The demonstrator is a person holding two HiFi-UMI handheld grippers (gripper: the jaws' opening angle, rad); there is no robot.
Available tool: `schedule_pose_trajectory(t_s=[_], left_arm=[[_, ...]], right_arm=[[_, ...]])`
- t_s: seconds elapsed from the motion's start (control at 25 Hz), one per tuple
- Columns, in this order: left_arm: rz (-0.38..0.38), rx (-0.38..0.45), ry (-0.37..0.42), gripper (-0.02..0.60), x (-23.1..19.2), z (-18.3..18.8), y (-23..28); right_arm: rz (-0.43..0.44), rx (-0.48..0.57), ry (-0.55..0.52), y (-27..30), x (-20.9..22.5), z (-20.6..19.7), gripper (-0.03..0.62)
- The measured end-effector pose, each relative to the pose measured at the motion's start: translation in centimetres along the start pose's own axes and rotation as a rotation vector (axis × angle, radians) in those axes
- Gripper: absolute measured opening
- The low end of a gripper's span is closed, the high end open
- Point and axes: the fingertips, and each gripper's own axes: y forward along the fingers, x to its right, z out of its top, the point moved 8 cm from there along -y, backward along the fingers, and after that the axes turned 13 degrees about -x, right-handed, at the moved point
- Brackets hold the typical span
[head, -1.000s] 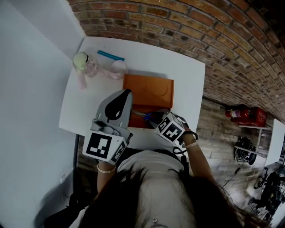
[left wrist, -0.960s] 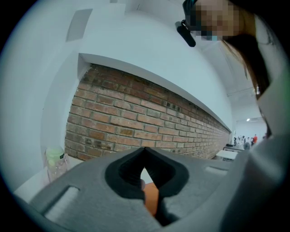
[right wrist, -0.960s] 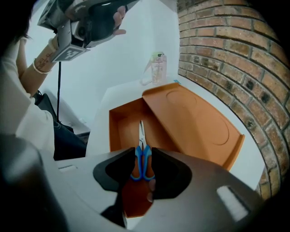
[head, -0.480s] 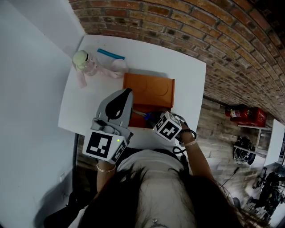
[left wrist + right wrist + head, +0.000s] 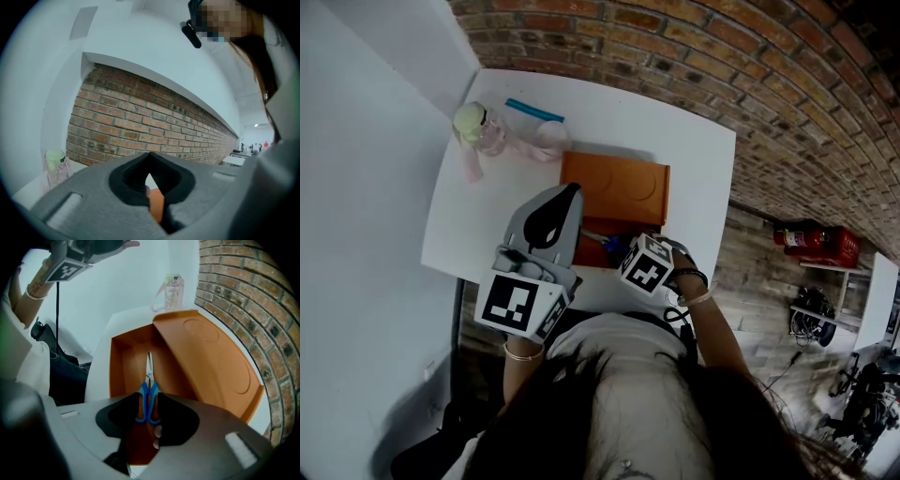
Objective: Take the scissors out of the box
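White desk (image 5: 478,216) with the orange box (image 5: 211,357) sitting open on it. Left hand-held gripper (image 5: 149,161) is held roughly level above the desk, jaws closed on nothing. Right hand-held gripper (image 5: 148,414) tips steeply down into the box. Its jaws are wide and have just been opening, with the blue scissors (image 5: 148,385) lying on the box floor between them, not pinched. Bottle (image 5: 172,291) label's too small to read.

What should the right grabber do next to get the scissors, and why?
Probably lower the right gripper a little and close on the blue handles of the scissors. Its jaws have just been opening; the handles lie between them in the open orange box, not yet pinched.
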Motion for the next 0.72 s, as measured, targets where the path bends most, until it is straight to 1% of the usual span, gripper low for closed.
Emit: schedule_pose_trajectory(t_s=[0.72], left_arm=[[0.003, 0.008, -0.009, 0.0, -0.6, 0.1, -0.3]], right_arm=[[-0.006, -0.132, -0.039, 1.5, 0.0, 1.1, 0.147]])
